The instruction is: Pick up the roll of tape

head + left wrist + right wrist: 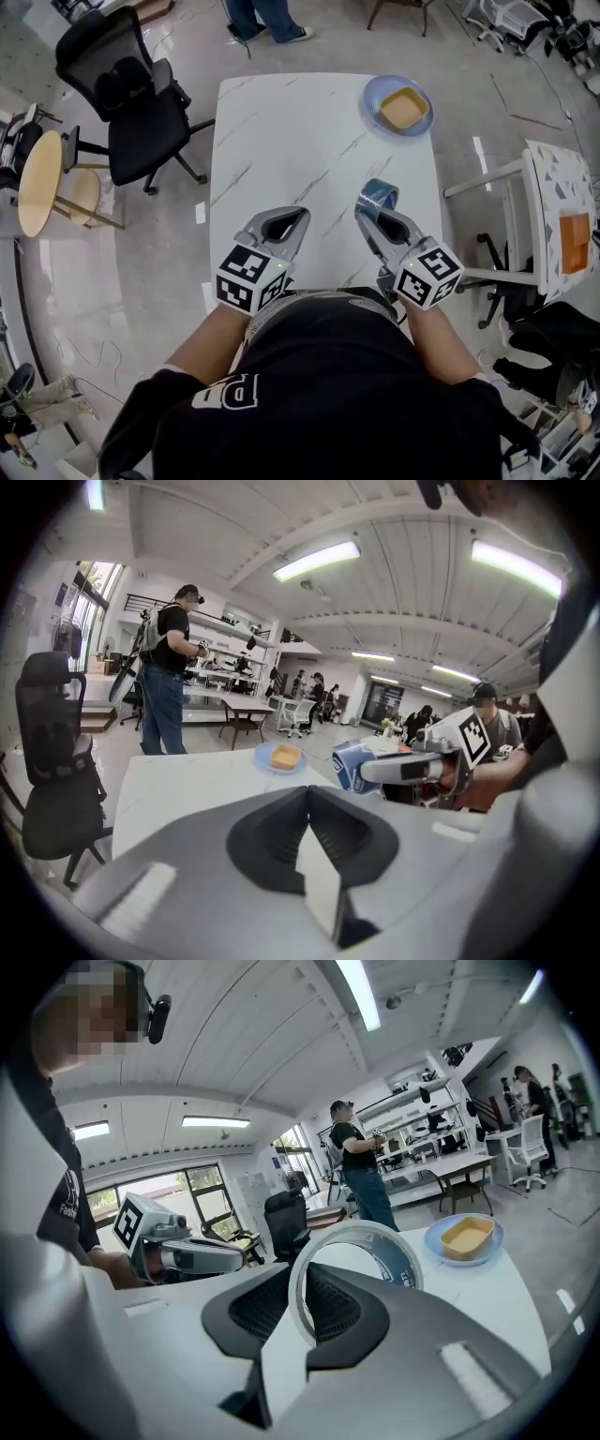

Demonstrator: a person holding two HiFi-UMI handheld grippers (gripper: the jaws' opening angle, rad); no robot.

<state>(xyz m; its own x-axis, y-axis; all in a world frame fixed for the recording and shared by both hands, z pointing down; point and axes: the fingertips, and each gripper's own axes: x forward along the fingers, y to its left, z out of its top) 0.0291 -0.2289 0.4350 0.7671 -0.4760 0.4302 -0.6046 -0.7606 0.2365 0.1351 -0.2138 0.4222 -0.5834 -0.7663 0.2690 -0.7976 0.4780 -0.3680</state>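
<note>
right tool (pixel 378 216) is clamped on the tape (pixel 380 195), roll on edge at its tips; left tool (pixel 298 217) closed, empty, further off

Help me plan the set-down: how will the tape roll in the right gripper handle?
The roll of tape is a hollow ring, so probably light. The right gripper pinches one wall without visibly deforming it, so likely stiff. On edge on the smooth table, it could roll.
</note>
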